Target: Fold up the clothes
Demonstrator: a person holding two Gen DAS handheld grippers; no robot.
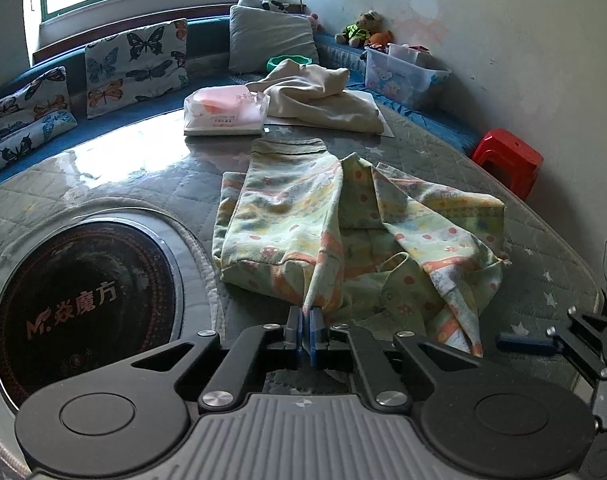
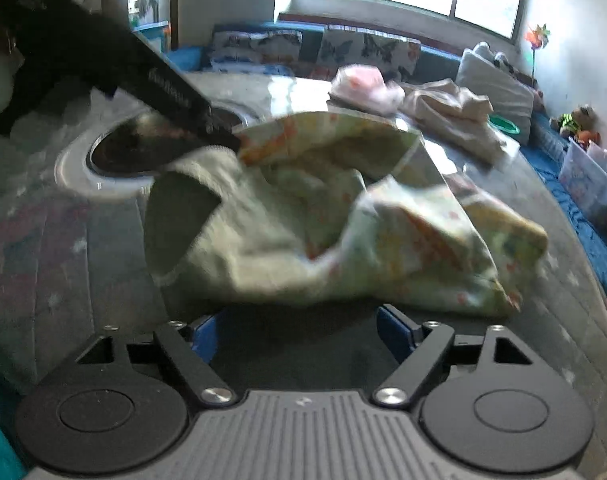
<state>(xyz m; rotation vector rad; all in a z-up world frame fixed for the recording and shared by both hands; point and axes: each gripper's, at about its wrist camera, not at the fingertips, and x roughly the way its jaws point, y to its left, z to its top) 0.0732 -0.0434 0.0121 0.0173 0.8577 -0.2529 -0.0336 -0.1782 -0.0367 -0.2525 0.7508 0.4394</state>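
Note:
A pale green patterned garment lies partly folded and rumpled on the round quilted table. My left gripper is shut on a near edge of the garment and pulls a fold of it taut toward the camera. In the right wrist view the same garment is blurred and fills the middle. My right gripper is open, its blue pads wide apart just short of the cloth's near edge. The left gripper reaches the cloth from the upper left. The right gripper's tip shows in the left wrist view.
A black induction hob is set into the table at the left. A cream folded garment and a pink-white packet lie at the far side. Butterfly cushions, a plastic bin and a red stool stand beyond.

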